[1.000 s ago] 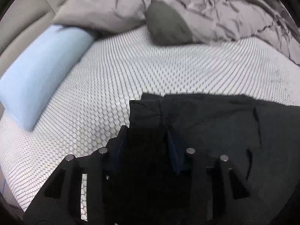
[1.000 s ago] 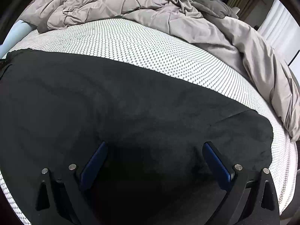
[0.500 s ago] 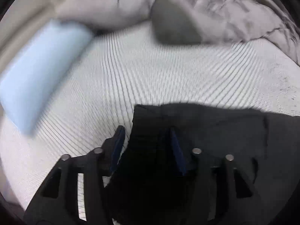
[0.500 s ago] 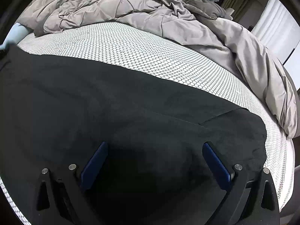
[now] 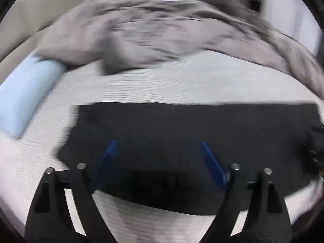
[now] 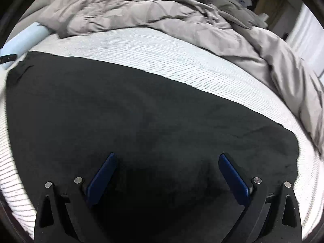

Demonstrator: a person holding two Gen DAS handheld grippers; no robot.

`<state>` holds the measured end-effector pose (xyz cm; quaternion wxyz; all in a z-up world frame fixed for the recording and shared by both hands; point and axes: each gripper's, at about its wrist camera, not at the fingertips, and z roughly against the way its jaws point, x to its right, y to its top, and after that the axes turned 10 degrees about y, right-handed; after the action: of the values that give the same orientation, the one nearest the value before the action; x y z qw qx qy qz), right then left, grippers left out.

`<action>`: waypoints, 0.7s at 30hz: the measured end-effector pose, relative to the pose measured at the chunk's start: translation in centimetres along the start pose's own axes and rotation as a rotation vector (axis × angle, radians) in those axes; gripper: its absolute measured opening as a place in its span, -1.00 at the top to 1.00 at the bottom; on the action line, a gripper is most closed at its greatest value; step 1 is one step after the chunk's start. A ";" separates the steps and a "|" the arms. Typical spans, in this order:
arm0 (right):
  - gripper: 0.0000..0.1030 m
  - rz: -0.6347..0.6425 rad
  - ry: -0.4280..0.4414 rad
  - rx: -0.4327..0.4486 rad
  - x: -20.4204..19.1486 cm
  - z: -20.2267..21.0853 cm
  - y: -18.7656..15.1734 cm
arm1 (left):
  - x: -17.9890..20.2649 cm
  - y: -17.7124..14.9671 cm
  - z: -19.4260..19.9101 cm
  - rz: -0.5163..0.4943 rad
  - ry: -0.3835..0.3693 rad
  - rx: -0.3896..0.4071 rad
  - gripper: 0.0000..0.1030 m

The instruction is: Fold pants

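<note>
Left gripper (image 5: 158, 147) with fingers spread apart above black pants (image 5: 182, 133), holding nothing, right gripper (image 6: 167, 160) likewise wide apart over the pants (image 6: 141, 111), garment lying flat on patterned mattress (image 6: 162, 50), grey duvet (image 6: 162, 14) bunched beyond, blue pillow (image 5: 24, 93) far left

A bed (image 6: 182, 60) with a white patterned sheet filled both views. A rumpled grey duvet (image 6: 162, 14) lay across its far side, a pale blue pillow (image 5: 24, 93) beside a beige headboard (image 5: 40, 10). White curtains (image 6: 303, 32) hung at right.
</note>
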<state>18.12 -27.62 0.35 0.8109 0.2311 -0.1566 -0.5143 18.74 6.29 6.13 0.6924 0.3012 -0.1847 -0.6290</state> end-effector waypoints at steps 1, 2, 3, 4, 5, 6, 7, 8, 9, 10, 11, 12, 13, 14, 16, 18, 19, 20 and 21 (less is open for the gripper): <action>-0.98 0.009 0.028 0.000 -0.5 0.0 0.0 | 3.0 -0.4 0.0 -0.050 -0.056 -0.011 -0.61; -0.98 0.023 0.058 -0.001 -0.9 0.0 -0.2 | 5.9 -1.0 0.0 -0.097 -0.108 -0.021 -0.61; -0.98 0.045 0.082 -0.010 -1.6 -0.1 -0.5 | 8.5 -1.7 -0.2 -0.141 -0.150 -0.033 -0.61; -0.98 0.063 0.087 -0.024 -1.9 -0.3 -0.9 | 11.2 -2.4 -0.4 -0.198 -0.205 -0.049 -0.61; -0.98 0.077 0.078 -0.040 -2.0 -0.5 -1.3 | 13.3 -3.3 -0.5 -0.231 -0.267 -0.059 -0.61; -0.98 0.086 0.060 -0.058 -1.9 -0.6 -1.8 | 15.1 -4.1 -0.8 -0.266 -0.312 -0.073 -0.62; -0.98 0.084 0.047 -0.065 -1.3 -0.5 -2.3 | 16.4 -4.8 -1.3 -0.291 -0.316 -0.085 -0.62; -0.98 0.070 0.037 -0.066 -0.6 -0.2 -2.9 | 17.7 -5.6 -1.8 -0.332 -0.288 -0.093 -0.62; -0.98 0.043 0.020 -0.068 0.5 0.4 -3.6 | 18.4 -6.1 -1.9 -0.364 -0.258 -0.070 -0.63; -0.98 0.023 -0.002 -0.072 1.3 0.9 -4.2 | 18.3 -6.3 -1.7 -0.358 -0.255 -0.047 -0.65; -0.98 0.004 -0.052 -0.080 2.5 1.6 -5.3 | 18.1 -6.3 -1.6 -0.345 -0.265 -0.041 -0.66; -0.98 -0.014 -0.104 -0.079 3.8 2.3 -6.5 | 17.8 -6.3 -1.8 -0.332 -0.275 -0.054 -0.70; -0.98 -0.037 -0.131 -0.076 5.0 2.9 -7.5 | 17.6 -6.3 -1.9 -0.323 -0.273 -0.060 -0.74; -0.98 -0.073 -0.153 -0.071 6.3 3.5 -8.6 | 17.5 -6.3 -1.7 -0.323 -0.258 -0.065 -0.75; -0.98 -0.169 -0.200 -0.054 8.8 4.9 -10.3 | 17.7 -5.8 -1.2 -0.310 -0.232 -0.069 -0.75; -0.98 -0.244 -0.204 -0.018 9.8 6.3 -10.9 | 18.6 -5.1 -0.1 -0.277 -0.278 -0.063 -0.75; -0.98 -0.243 -0.200 0.006 9.1 7.1 -10.6 | 19.0 -5.3 0.7 -0.266 -0.318 -0.053 -0.75; -0.98 -0.224 -0.181 0.027 8.4 7.4 -10.2 | 20.0 -5.5 1.5 -0.261 -0.360 -0.043 -0.75; -0.98 -0.184 -0.127 0.059 6.8 7.6 -9.4 | 21.4 -5.2 1.8 -0.266 -0.392 -0.040 -0.75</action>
<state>10.07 -38.79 1.89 0.7414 0.2354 -0.2010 -0.5955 16.59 -15.20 1.47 0.5603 0.1814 -0.2619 -0.7645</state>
